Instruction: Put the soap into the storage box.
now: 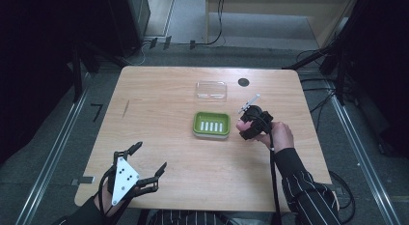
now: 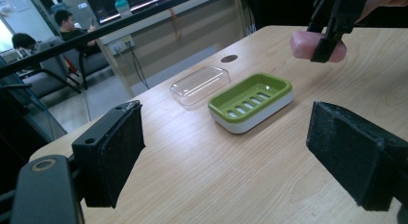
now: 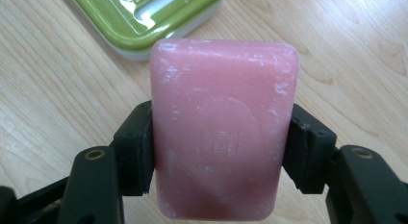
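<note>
- High view: right gripper [image 1: 242, 122] holds the pink soap bar [image 1: 240, 124] just to the right of the green soap dish [image 1: 211, 124], above the table [image 1: 159, 94]. Clear lid [image 1: 211, 90] lies beyond the dish. Left gripper [image 1: 149, 160] sits at the near left corner, jaws spread wide, nothing between them.
- Left gripper view: soap bar [image 2: 303, 43] hangs clear of the table, beyond and to the right of the dish [image 2: 251, 101], roughly level. Lid [image 2: 199, 84] rests apart from the dish.
- Right gripper view: pads clamp the soap bar [image 3: 221, 128] across its two long edges, near the lower half. Long axis runs straight out along the jaws, toward the dish [image 3: 144, 17]. Bar appears rigid, fairly light, with a smooth, probably slippery surface; a grip on the flat long edges near mid-length should limit sliding.
</note>
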### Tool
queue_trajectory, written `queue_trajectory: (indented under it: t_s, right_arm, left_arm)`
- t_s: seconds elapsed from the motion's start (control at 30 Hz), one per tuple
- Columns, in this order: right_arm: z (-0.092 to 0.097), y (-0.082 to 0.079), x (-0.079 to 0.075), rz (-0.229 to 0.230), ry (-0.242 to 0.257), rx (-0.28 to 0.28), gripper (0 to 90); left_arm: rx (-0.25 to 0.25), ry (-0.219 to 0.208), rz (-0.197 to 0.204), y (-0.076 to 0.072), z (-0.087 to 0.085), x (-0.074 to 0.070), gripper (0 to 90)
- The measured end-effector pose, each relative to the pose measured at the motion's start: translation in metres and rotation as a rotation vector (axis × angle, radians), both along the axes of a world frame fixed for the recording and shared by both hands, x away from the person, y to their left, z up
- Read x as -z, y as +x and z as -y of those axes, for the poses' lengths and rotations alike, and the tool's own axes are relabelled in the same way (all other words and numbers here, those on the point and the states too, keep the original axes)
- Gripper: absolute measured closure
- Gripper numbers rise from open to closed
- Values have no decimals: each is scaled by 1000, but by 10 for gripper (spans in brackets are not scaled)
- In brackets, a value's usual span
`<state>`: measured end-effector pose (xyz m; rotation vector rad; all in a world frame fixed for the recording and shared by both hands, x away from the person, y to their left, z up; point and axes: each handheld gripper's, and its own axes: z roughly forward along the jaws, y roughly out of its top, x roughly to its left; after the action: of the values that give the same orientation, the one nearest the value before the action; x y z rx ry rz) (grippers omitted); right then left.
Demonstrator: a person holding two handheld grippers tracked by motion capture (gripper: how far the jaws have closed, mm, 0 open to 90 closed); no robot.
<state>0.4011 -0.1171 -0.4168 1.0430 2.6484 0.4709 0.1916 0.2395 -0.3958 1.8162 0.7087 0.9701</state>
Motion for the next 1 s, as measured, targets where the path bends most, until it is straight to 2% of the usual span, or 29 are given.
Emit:
queue_trajectory:
  t_s: [0.37, 1.0]
  right_arm:
    - [-12, 11, -2, 10, 30, -23, 387]
    - [-30, 25, -3, 22, 47, -66, 387]
  left_arm:
    - [-1, 2, 0, 0, 0, 0, 133]
    - [-2, 1, -5, 0, 0, 0, 133]
